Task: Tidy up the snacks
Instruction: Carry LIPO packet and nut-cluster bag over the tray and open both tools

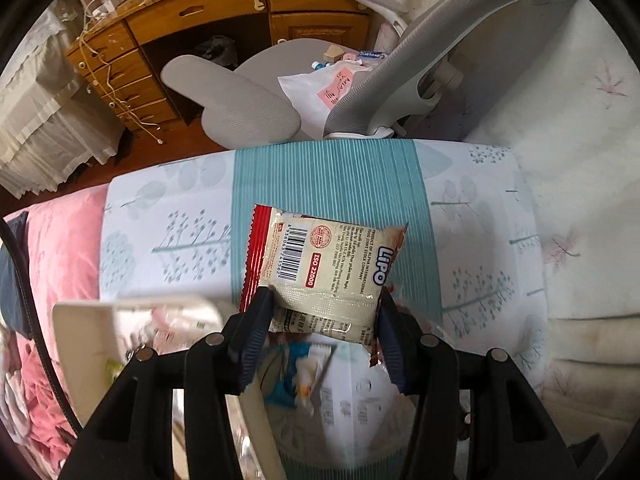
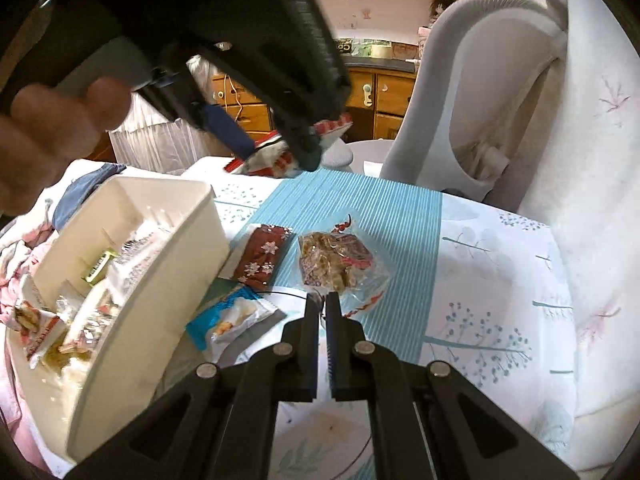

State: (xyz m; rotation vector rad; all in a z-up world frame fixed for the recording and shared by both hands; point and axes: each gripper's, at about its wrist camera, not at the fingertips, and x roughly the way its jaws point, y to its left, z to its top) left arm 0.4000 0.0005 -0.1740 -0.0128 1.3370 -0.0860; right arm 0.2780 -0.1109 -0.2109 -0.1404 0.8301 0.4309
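My left gripper (image 1: 324,300) is shut on a cream and red Lipo snack packet (image 1: 320,256) and holds it in the air above the table. The right wrist view shows that gripper (image 2: 280,152) from the side with the packet (image 2: 276,160) between its fingers. My right gripper (image 2: 322,300) is shut and empty, low over the table, just in front of a clear bag of brown snacks (image 2: 340,264). A dark red snowflake packet (image 2: 262,258) and a blue and white packet (image 2: 232,320) lie beside it. A cream bin (image 2: 160,292) at the left holds several snacks.
The table has a floral cloth with a teal striped runner (image 2: 360,208). A grey office chair (image 1: 256,96) stands behind it, with a wooden desk (image 1: 168,28) beyond. Pink bedding (image 1: 60,248) lies at the left. The bin's rim (image 1: 80,320) sits under the left gripper's left side.
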